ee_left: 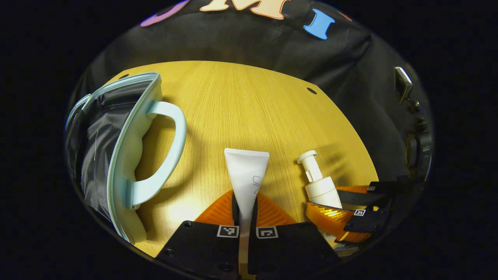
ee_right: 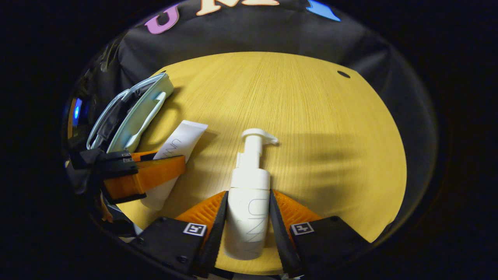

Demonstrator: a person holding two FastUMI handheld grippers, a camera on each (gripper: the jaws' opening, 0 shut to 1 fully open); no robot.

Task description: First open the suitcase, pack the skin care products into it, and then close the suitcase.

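A white tube (ee_left: 246, 175) lies on the wooden table (ee_left: 249, 105), and my left gripper (ee_left: 245, 198) is shut on its lower part. To its right lies a white pump bottle (ee_left: 320, 184) with the right gripper (ee_left: 332, 204) around it. In the right gripper view the pump bottle (ee_right: 249, 202) lies nozzle away, and my right gripper (ee_right: 248, 194) is shut on its body. The left gripper (ee_right: 161, 165) holds the tube (ee_right: 177, 144) at the left. The pale blue suitcase (ee_left: 128, 155) sits at the table's left, unzipped, with dark lining showing; it appears again as the suitcase (ee_right: 134, 109).
The suitcase handle (ee_left: 171, 151) sticks out toward the tube. The table (ee_right: 311, 128) has bare wood to the far side and the right. Black cloth wall stands behind it. A small hole (ee_right: 343, 74) marks the tabletop near its far right edge.
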